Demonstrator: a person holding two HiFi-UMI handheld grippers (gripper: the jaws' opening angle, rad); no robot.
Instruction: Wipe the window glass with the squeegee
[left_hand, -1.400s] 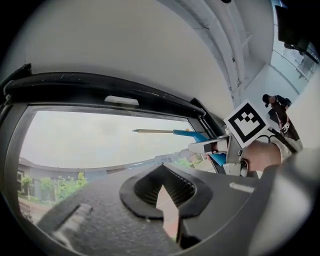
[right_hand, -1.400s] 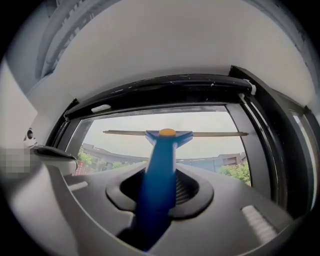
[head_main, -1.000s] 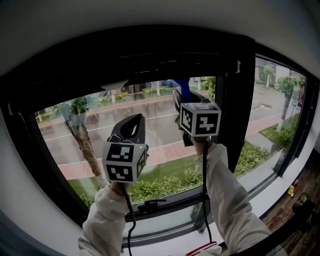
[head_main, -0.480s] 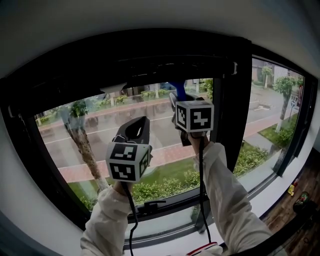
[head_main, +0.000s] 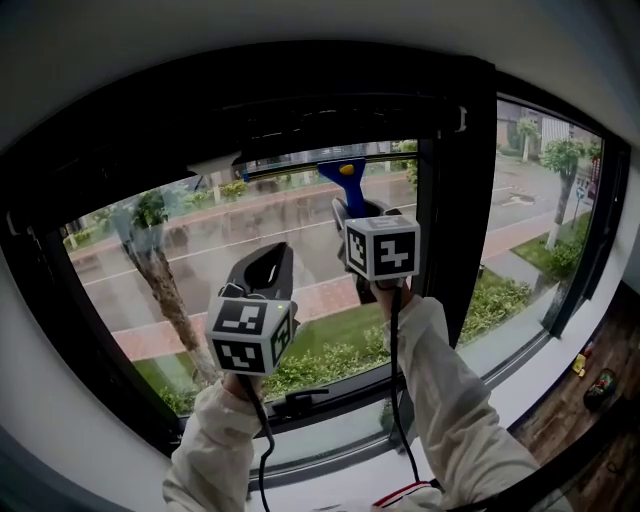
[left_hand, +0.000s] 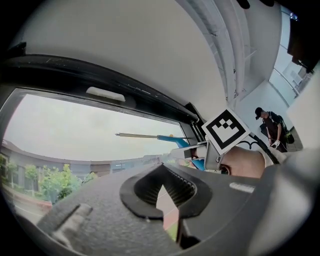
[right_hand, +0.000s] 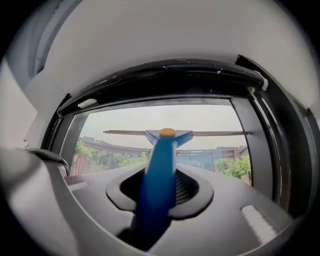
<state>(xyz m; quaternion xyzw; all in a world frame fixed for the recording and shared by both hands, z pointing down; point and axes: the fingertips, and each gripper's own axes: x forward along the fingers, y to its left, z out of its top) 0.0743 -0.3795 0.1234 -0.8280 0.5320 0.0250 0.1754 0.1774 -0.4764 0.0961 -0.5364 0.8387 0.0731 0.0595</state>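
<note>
The blue handle of the squeegee (right_hand: 161, 150) is clamped between the jaws of the right tool (right_hand: 160, 192), with its lower end hidden inside them. Its blade is laid across the window glass (head_main: 190, 250) just under the top frame (head_main: 300, 110). The blade's right end is seen near the upright frame bar, with open glass below and leftward. The left tool (left_hand: 162, 195) is all but closed, with nothing held.

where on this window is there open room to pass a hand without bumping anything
Free: the glass between the left frame and the left gripper, and the side pane right of the mullion. Crowded: just left of the mullion, where the right gripper holds the squeegee up by the top frame.
</note>
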